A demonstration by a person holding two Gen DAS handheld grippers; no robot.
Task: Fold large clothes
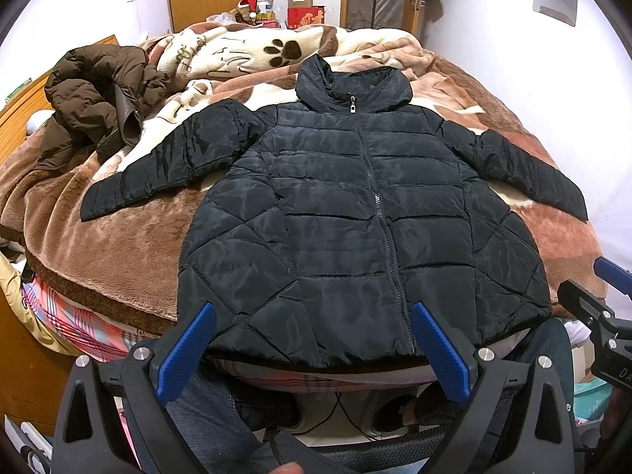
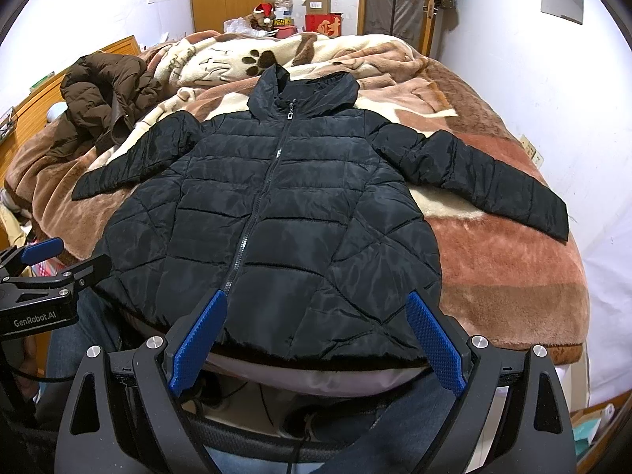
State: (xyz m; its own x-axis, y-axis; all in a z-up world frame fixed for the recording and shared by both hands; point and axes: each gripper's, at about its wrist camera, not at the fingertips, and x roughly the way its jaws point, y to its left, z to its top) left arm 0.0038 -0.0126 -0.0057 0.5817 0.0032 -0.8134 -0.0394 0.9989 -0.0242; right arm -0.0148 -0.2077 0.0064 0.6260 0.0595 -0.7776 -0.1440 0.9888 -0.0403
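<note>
A black quilted puffer jacket (image 1: 355, 213) lies flat on the bed, zipped, front up, hood away from me, both sleeves spread outward. It also shows in the right wrist view (image 2: 276, 213). My left gripper (image 1: 314, 316) is open and empty, hovering just in front of the jacket's hem. My right gripper (image 2: 316, 308) is open and empty, also at the hem, a little further right. The right gripper shows at the right edge of the left wrist view (image 1: 592, 292); the left gripper shows at the left edge of the right wrist view (image 2: 47, 264).
A brown puffer jacket (image 1: 91, 98) lies crumpled at the bed's far left. A brown and cream paw-print blanket (image 1: 118, 245) covers the bed. A white wall runs along the right side. Wooden furniture (image 1: 23, 106) stands left. Boxes (image 1: 304, 12) sit beyond the bed.
</note>
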